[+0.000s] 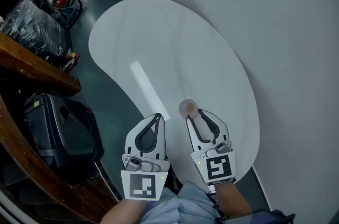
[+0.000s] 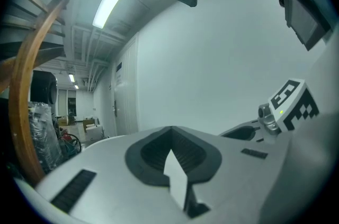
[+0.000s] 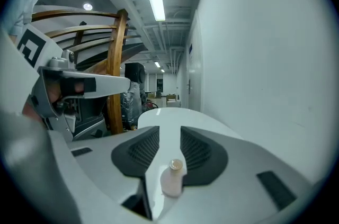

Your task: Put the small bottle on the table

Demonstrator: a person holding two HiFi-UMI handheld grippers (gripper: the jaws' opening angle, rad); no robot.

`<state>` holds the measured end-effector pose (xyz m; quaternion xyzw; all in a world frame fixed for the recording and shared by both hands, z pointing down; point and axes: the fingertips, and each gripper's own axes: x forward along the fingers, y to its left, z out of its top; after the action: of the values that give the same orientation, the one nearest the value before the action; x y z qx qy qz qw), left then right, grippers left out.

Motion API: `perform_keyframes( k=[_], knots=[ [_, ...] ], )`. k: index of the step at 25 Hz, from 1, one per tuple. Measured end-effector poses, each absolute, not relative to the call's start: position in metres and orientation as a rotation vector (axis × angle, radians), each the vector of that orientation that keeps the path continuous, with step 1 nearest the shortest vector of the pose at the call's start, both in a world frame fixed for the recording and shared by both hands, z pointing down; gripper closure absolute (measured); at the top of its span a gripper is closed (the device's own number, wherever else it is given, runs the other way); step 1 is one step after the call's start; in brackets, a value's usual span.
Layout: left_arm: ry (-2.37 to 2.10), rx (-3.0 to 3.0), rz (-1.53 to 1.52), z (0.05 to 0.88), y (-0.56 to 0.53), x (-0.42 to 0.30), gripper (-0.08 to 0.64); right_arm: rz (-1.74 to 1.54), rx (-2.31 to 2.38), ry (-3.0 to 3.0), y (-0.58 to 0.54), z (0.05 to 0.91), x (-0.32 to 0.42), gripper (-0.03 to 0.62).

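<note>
The small bottle (image 1: 188, 107), pale pink with a round tan cap, stands upright on the white kidney-shaped table (image 1: 159, 37) near its front end. My right gripper (image 1: 197, 114) hovers just behind it. In the right gripper view the bottle (image 3: 172, 179) sits low in the gap of the right gripper (image 3: 169, 135). Table surface shows on the bottle's left, so the jaws are open and not pressing on it. My left gripper (image 1: 158, 117) hangs beside the table's front left edge, shut and empty. In its own view the left gripper (image 2: 170, 135) shows its dark pads meeting at the tip.
A white wall (image 1: 275, 32) runs along the table's right side. Left of the table lie dark green floor, a black case (image 1: 61, 130), a curved wooden rail (image 1: 32, 66), wrapped black bundles (image 1: 32, 27) and a coiled cable (image 1: 69, 6).
</note>
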<state>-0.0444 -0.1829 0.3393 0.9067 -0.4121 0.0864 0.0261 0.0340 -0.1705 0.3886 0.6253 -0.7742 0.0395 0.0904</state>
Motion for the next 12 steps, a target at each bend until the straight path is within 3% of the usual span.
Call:
perform_keyframes(
  k=[4, 7, 12],
  knots=[
    [-1.303, 2.859, 0.174, 0.314, -0.163, -0.042, 0.558, 0.036, 1.883, -2.350, -0.152, 0.358, 0.030, 0.493],
    [-1.313, 3.008, 0.188, 0.296, -0.148, -0.040, 0.558, -0.044, 1.909, -2.380, -0.138, 0.336, 0.027, 0.559],
    [-1.412, 2.888, -0.035, 0.273, -0.137, -0.044, 0.558, -0.119, 1.885, -2.397, -0.119, 0.314, 0.023, 0.585]
  ],
)
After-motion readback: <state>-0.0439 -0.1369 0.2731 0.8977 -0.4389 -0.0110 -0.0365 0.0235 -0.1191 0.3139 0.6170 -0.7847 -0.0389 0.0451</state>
